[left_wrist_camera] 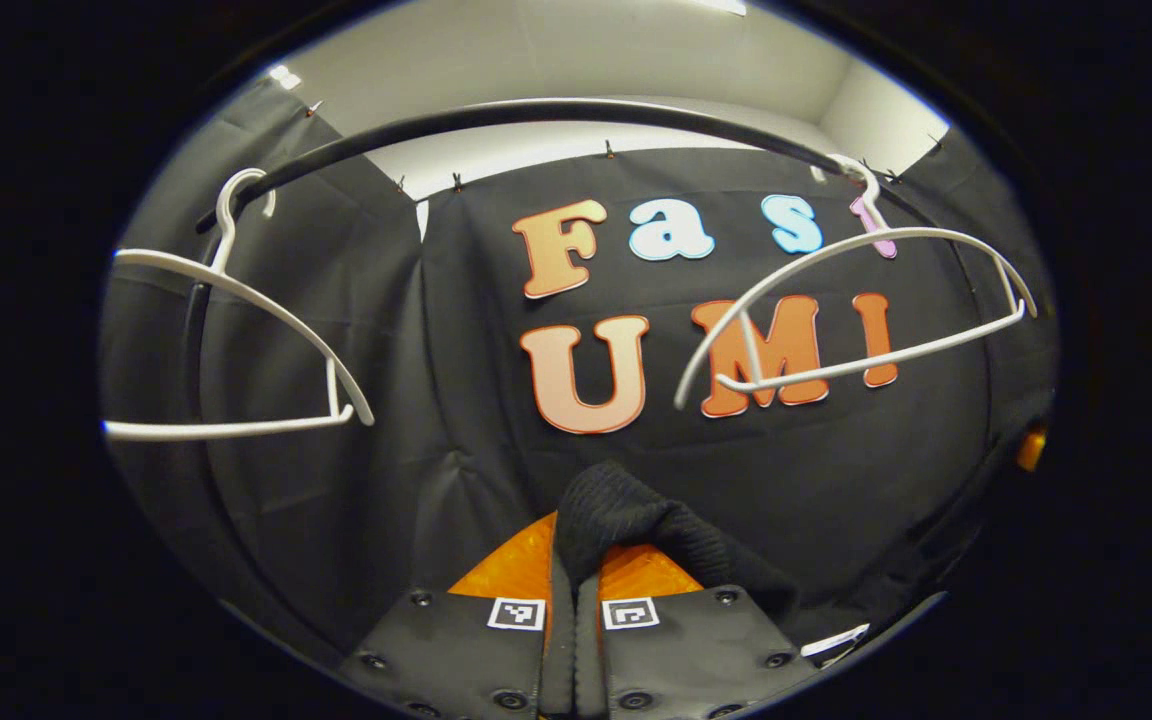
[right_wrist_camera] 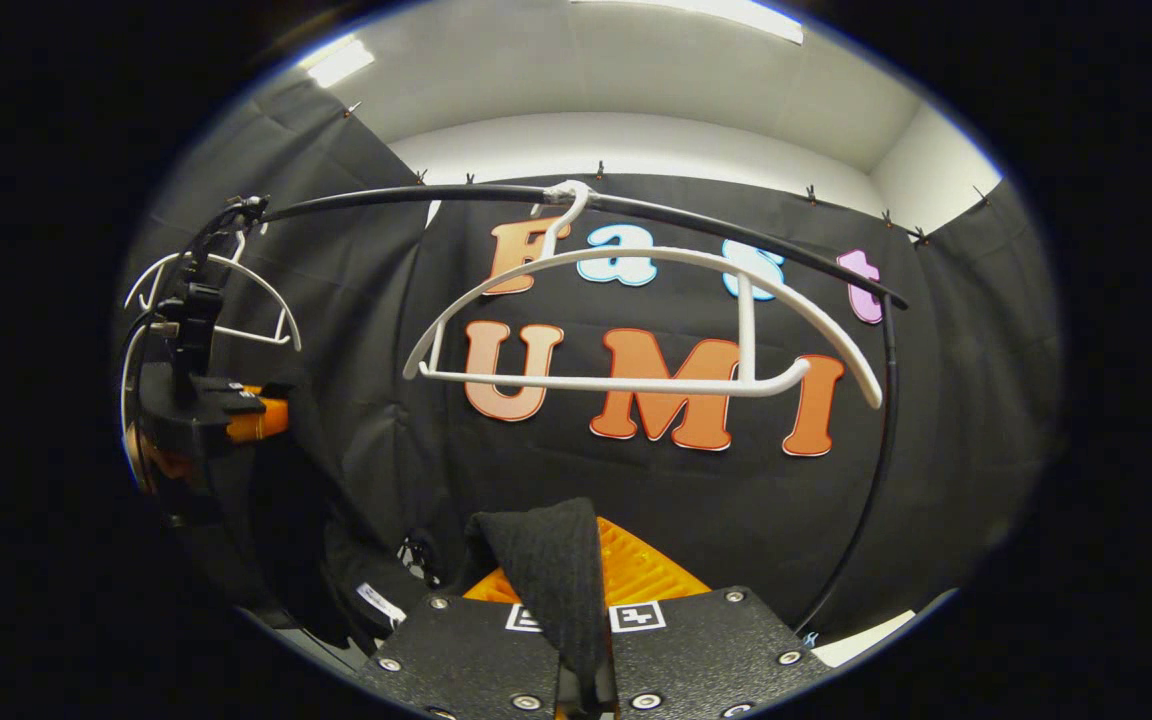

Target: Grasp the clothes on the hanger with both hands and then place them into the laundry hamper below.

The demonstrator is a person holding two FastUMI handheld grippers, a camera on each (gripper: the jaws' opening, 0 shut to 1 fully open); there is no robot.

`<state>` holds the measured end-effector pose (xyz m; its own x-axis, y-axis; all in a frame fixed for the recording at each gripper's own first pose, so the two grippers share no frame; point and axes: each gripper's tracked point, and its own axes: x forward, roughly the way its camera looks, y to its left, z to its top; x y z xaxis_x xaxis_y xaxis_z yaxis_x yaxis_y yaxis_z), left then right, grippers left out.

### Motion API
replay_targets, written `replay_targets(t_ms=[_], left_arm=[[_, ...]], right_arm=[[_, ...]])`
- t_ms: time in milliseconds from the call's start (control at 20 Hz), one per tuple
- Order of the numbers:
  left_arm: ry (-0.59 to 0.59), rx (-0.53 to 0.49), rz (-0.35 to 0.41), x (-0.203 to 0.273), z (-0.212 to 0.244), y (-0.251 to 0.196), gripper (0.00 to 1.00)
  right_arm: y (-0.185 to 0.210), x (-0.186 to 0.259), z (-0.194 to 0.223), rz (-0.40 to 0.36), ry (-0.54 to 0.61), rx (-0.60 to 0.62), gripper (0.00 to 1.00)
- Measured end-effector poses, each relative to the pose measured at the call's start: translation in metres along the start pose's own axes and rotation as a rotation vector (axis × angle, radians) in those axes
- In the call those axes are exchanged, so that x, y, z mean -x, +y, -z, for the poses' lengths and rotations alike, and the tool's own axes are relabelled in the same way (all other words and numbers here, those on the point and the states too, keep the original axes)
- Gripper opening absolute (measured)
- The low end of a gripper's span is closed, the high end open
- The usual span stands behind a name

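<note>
In the left gripper view, the left gripper has its two fingers pressed together on a fold of black knitted garment, which bunches up just beyond the fingertips and trails off to the right. In the right gripper view, the right gripper is likewise clamped on a strip of the same dark knit cloth, which runs up between its fingers and falls away to the left.

Above, a curved black metal clothes rail arches across the booth. Two bare white plastic hangers hook over it: the left white hanger near the rail's left end and the right white hanger tilted near its right end. The right gripper view has the latter hanger in the middle, with the other gripper farther off at the left, in front of the left hanger.

The room is walled with black draped cloth pinned up by small clips, under a white ceiling with bright strip lights. A pale strip of floor shows at the low right.
</note>
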<state>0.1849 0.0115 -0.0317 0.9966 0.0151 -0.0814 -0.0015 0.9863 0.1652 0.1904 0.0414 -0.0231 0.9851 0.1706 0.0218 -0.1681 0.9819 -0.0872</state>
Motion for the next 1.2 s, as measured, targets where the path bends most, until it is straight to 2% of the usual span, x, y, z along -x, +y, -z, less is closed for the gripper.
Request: replay_targets(t_ms=[150,350,500,750,1000,1200], left_arm=[[0.082,0.050,0.040,0.016,0.039,-0.024,0.07],[0.266,0.087,0.108,0.043,0.119,-0.063,0.07],[0.363,0.078,0.125,0.058,0.165,-0.075,0.07],[0.562,0.048,0.167,0.091,0.257,-0.103,0.07],[0.739,-0.003,0.184,0.105,0.329,-0.107,0.07],[0.896,0.031,0.190,0.129,0.384,-0.109,0.08]], right_arm=[[0.012,0.009,0.025,-0.035,0.050,-0.015,0.10],[0.031,0.015,0.074,-0.085,0.130,-0.031,0.10],[0.053,0.022,0.109,-0.124,0.195,-0.044,0.10],[0.075,0.043,0.204,-0.167,0.395,-0.086,0.10],[0.091,0.062,0.297,-0.172,0.605,-0.147,0.10],[0.090,0.083,0.354,-0.152,0.731,-0.152,0.11]])
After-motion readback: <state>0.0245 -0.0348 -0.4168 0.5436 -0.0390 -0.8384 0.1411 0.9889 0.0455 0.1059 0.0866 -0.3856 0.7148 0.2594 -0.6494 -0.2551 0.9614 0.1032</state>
